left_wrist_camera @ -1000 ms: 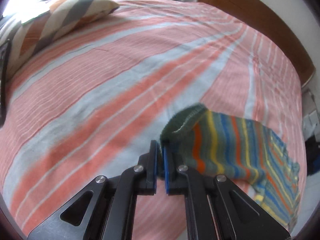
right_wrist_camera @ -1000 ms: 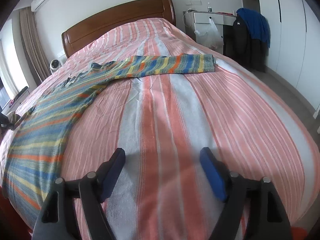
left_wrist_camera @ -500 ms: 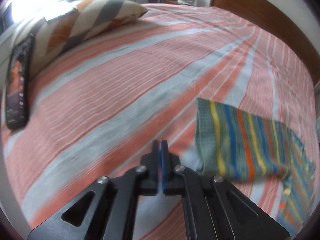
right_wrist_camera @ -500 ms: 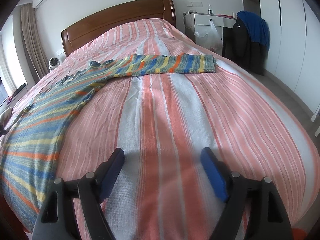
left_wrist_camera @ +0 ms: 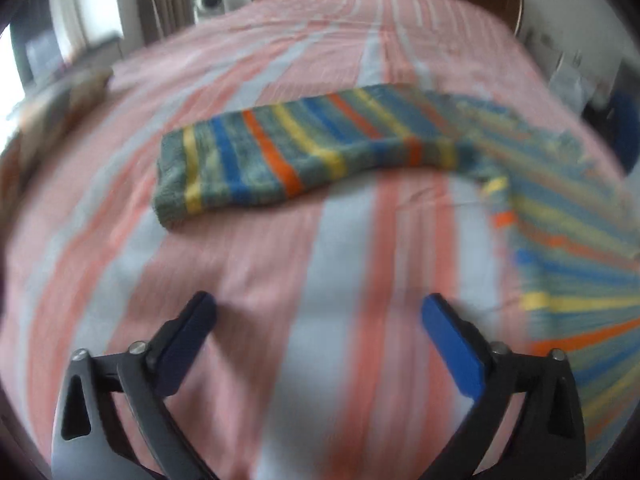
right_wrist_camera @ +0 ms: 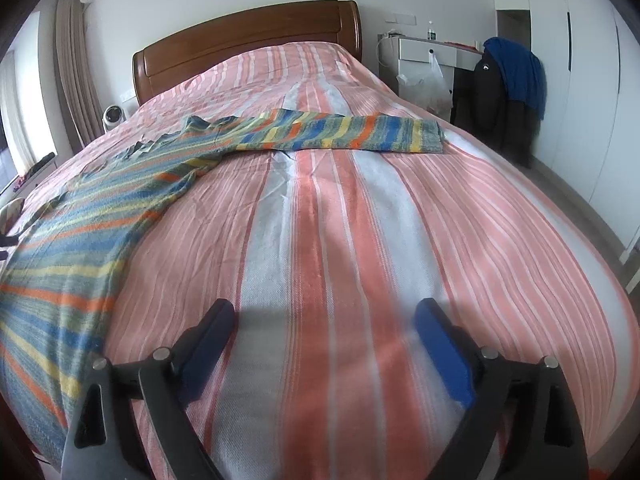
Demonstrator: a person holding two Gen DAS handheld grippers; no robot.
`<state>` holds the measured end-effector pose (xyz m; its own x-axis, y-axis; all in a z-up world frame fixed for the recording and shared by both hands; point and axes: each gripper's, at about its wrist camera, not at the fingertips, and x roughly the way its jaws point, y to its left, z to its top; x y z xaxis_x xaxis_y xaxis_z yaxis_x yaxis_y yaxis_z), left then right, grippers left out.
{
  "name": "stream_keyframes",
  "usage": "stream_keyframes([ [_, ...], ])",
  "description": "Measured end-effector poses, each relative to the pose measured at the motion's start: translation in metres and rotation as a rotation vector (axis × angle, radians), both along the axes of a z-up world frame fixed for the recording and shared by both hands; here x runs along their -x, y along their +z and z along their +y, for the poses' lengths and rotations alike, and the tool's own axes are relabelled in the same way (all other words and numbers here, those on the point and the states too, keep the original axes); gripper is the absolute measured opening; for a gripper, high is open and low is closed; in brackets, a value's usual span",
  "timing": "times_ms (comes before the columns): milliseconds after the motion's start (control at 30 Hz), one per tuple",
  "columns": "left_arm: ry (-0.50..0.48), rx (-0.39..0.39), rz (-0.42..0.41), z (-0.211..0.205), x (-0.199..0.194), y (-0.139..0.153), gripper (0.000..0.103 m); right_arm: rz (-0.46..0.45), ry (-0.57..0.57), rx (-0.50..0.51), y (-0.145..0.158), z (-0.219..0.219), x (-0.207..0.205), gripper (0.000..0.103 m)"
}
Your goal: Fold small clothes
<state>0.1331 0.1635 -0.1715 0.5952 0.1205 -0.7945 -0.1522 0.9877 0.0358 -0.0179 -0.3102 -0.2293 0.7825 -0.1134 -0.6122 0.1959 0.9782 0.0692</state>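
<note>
A striped knit sweater in green, blue, orange and yellow lies flat on the bed. In the left wrist view its left sleeve stretches out ahead and its body runs off to the right. My left gripper is open and empty, above the bedspread, short of the sleeve. In the right wrist view the sweater body lies at the left and the other sleeve reaches right across the bed. My right gripper is open and empty over bare bedspread.
The bed has a pink, orange and white striped cover and a wooden headboard. A white desk and a chair with dark and blue jackets stand at the right. A small white fan stands left of the headboard.
My left gripper let go of the sleeve cuff, drew back and opened wide; its view swung toward the headboard. The sleeve now lies flat. My right gripper barely moved.
</note>
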Motion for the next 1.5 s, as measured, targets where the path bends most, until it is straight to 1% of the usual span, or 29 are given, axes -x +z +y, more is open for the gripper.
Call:
stream_keyframes([
  [33, 0.000, -0.035, -0.041, -0.0023, -0.0024, -0.0050, 0.103, -0.001, 0.001, 0.000, 0.0001, 0.0002, 0.0003, 0.091],
  [67, -0.010, -0.038, -0.032, -0.0026, -0.0057, -0.0080, 0.103, -0.002, 0.002, 0.001, 0.0002, 0.0004, 0.0006, 0.091],
  [200, -0.008, 0.015, -0.060, 0.0043, 0.0012, -0.0058, 0.103, -0.006, 0.004, 0.006, -0.0007, 0.0009, 0.0011, 0.092],
  [333, -0.008, -0.005, -0.055, 0.0005, -0.0002, -0.0054, 0.103, -0.009, 0.005, 0.015, -0.0012, 0.0015, 0.0008, 0.093],
  [1500, -0.003, -0.005, -0.055, -0.0008, 0.0011, -0.0071, 0.103, -0.029, 0.013, 0.012, -0.0046, 0.0029, -0.0002, 0.094],
])
